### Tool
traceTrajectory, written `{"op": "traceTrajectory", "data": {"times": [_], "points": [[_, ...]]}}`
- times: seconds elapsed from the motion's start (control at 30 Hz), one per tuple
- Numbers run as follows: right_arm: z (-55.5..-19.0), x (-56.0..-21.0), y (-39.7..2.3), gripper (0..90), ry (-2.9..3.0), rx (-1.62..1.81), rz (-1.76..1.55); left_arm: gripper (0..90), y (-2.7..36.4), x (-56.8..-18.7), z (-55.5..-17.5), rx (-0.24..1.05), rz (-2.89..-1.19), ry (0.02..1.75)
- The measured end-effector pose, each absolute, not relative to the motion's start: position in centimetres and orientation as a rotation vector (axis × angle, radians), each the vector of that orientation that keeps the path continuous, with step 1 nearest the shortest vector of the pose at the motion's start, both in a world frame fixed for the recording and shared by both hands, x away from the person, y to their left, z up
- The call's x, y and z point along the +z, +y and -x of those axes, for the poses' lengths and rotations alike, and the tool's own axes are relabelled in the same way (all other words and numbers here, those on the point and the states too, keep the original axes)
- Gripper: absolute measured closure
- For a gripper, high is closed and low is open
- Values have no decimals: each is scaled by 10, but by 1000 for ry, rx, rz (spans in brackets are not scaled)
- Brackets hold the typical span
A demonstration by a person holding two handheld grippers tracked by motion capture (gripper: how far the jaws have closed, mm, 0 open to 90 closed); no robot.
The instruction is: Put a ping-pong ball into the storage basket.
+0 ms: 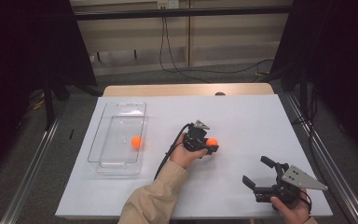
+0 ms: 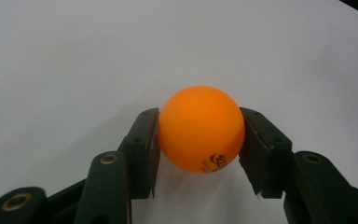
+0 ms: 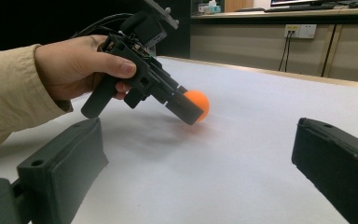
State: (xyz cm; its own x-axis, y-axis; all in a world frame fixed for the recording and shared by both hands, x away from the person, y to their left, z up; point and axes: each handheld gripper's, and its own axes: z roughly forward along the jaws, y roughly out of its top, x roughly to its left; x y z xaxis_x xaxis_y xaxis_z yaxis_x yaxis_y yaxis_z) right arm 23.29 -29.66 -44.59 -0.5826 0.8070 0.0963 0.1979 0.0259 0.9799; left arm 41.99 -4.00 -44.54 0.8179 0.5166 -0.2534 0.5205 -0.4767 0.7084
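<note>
Bare white table [image 1: 242,116] lies open ahead of and to both sides of the left gripper [image 1: 209,145]. A clear tray [image 1: 116,165] stands well off to its left; the right gripper [image 1: 256,173] sits apart, nearer the person.

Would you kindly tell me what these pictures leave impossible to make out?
- The print on the held orange ball: left gripper view, cut short where the ball curves away, too small to read.
- That ball's far side: right gripper view, behind the left claw.
- Whether the ball touches the table: high view, too small.
- The tray's ball: markings too small.
</note>
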Motion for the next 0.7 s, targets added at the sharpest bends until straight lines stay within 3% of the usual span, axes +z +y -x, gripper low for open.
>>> {"op": "traceTrajectory", "data": {"times": [0.7], "points": [[-233,-446,-296,17,1810,1591,-1018,508,-24,-444,-415,-28,-2163,777]]}}
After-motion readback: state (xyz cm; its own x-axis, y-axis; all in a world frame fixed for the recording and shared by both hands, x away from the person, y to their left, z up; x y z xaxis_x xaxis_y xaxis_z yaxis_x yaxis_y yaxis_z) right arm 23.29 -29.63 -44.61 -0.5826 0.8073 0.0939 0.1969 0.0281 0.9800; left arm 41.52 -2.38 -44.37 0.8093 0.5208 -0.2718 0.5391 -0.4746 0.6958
